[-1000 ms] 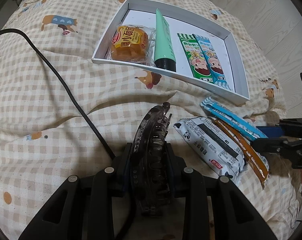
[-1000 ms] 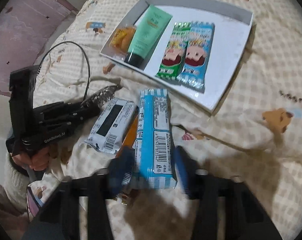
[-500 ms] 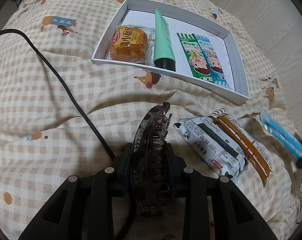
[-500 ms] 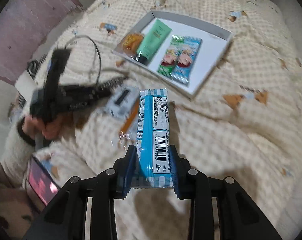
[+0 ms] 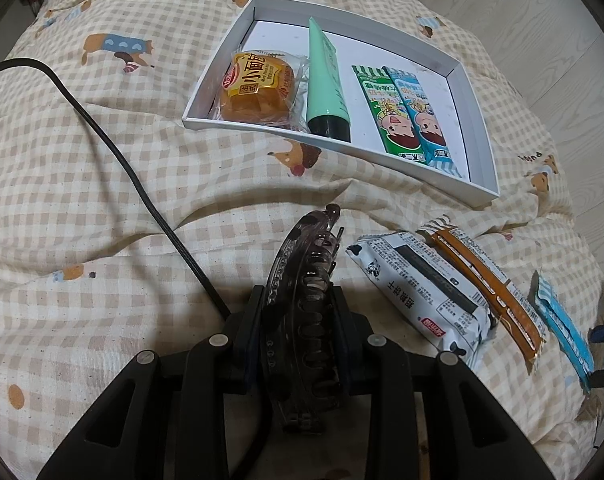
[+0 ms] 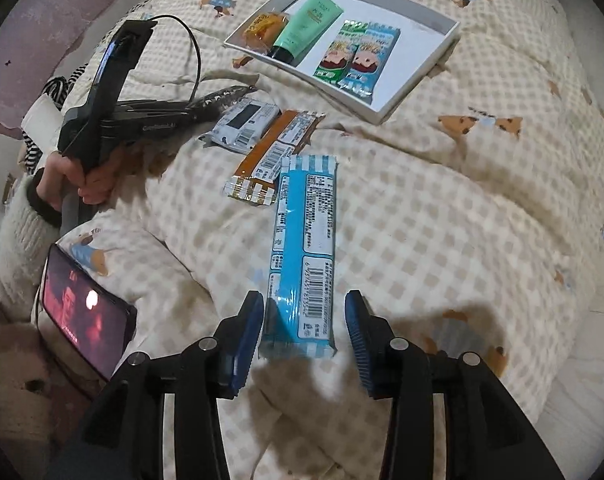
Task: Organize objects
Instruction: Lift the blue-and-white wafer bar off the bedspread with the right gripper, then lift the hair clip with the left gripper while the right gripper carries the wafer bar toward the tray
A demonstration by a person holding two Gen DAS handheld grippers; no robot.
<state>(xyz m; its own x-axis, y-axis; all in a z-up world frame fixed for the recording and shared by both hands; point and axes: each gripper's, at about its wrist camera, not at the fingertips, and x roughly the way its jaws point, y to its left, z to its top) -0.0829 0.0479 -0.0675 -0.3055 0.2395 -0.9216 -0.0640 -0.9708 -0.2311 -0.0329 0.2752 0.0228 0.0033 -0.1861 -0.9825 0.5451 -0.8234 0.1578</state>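
My left gripper (image 5: 300,312) is shut on a dark hair claw clip (image 5: 305,280) just above the checked blanket. My right gripper (image 6: 303,320) is open, its jaws either side of a blue snack bar (image 6: 303,248) that lies on the blanket, apart from both pads. The white tray (image 5: 477,128) holds a bun packet (image 5: 258,88), a green tube (image 5: 325,84) and two cartoon snack packets (image 5: 405,112). A black-and-white packet (image 5: 417,292) and an orange bar (image 5: 485,284) lie between the grippers. The tray (image 6: 417,84) also shows in the right wrist view.
A black cable (image 5: 114,136) runs across the blanket to my left gripper. A phone with a lit screen (image 6: 82,312) lies at the bed's left edge. Wooden floor (image 5: 541,32) lies past the bed's far right side.
My right gripper carried the blue bar away from the other packets, then opened and let it go onto the blanket. My left gripper stayed put, still shut on the clip.
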